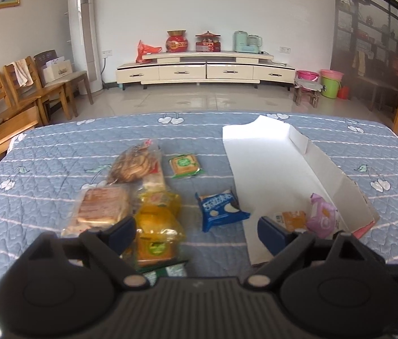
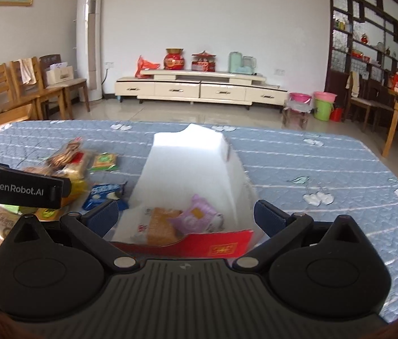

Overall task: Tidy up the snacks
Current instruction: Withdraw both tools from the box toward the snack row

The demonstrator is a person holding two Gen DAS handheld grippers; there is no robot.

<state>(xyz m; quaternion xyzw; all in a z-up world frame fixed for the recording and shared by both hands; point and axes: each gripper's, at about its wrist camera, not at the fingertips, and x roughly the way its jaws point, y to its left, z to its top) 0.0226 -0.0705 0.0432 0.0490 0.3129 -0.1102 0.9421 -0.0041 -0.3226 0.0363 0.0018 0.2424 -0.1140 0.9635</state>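
**Snack sorting: two packets boxed, loose packets pending**

We judge the task to be partly done. The open white box point(image 1: 266, 169) lies on the quilted table cover point(image 1: 43, 163), toward its right side, with one long wall standing and its red-printed near wall facing us. Two packets already rest at the near end of the box: an orange cake packet point(image 2: 161, 221) and a pink packet point(image 2: 199, 216), touching each other.

The remaining snacks lie on the cover to the left of the box. The blue sandwich-biscuit packet point(image 1: 221, 210) sits just beside the box's left edge. The green-labelled square packet point(image 1: 184, 164) lies farther toward the far edge. A cluster of clear-wrapped bread point(image 1: 103, 207), a round biscuit bag point(image 1: 135, 165) and yellow cake packets point(image 1: 158, 217) crowds the near left area, packets overlapping.

We hold the left gripper point(image 1: 196, 230) above the near edge of the cover with its jaws apart and nothing between them. The right gripper point(image 2: 186, 213) hovers over the near end of the box, jaws likewise apart and empty.

The next move, in our judgement, calls for the left gripper to descend on one loose packet; the blue one is nearest and stands clear of its neighbours. The film wrappers look thin and slippery, so a pinch across the packet body appears safer than one on a sealed edge.
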